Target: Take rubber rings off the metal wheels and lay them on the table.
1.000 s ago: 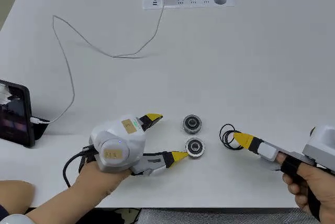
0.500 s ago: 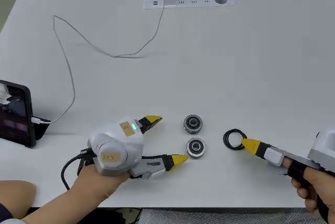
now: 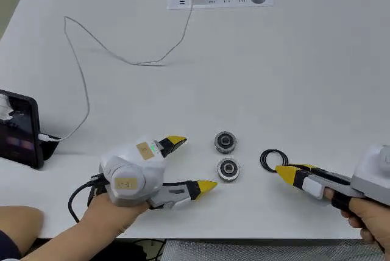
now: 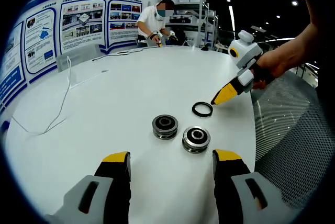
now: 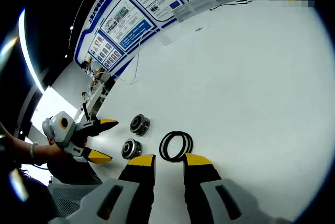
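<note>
Our left gripper is held wide open with nothing in it, its jaws standing one to each side of the approach to the nearer metal wheel. We judge that spread is meant to take the wheel across its rim. Our right gripper has its jaws only a little apart and is also empty. Its tips point at the rubber rings, which lie flat on the table just beyond them, a placement that fits rings set down off a wheel. The farther wheel sits just behind the nearer one. Both rest on their flat faces, to the left of the rings and apart from them.

The head view gives us the layout in one look: a gripper on each side, wheels in the middle, and a power strip and its cable well away at the back. The right gripper view adds that the rings are more than one loop, overlapped. The left gripper view shows the wheels' dark grooves from low down, but it is too small for us to tell whether any rubber sits on them, so we cannot say how much of the task is left.
</note>
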